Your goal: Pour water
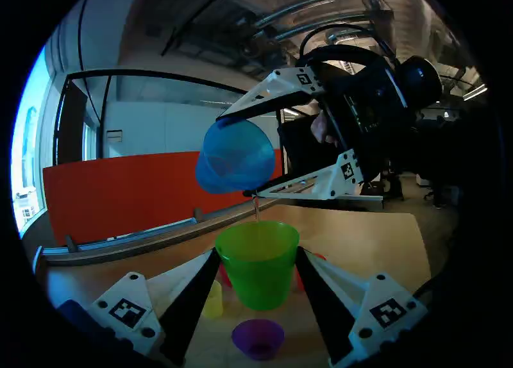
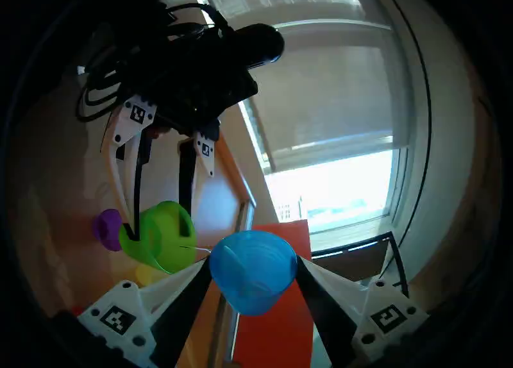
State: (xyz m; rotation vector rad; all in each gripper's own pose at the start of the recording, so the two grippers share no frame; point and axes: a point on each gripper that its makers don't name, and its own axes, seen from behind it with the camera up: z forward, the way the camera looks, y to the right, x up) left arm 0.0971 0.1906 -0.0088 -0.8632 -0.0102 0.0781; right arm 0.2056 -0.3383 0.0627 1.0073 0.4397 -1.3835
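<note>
**A:** So what do we count on the table (image 1: 372, 240)?

**B:** Four cups for sure: one green cup (image 1: 258, 272), one blue cup (image 1: 232, 155), one little purple cup (image 1: 258, 338) and one little yellow cup (image 1: 213, 299). There's also a red bit (image 1: 224, 276) poking out behind the green one. Maybe a fifth cup, but it's mostly hidden, so we can't tell.

**A:** And the claws?

**B:** Two. The left gripper (image 1: 258, 252) is pinching the green cup upright, a finger on each side, with the purple and yellow ones near its base. The right gripper (image 2: 252, 262) is clamped on the blue cup, which is tipped over right above the green one. A thin stream of water (image 1: 256, 209) runs from its rim into the green cup.

**A:** Any writing?

**B:** What we spot is square black-and-white marker tags (image 1: 126, 311), one per finger, so four in total.
</note>
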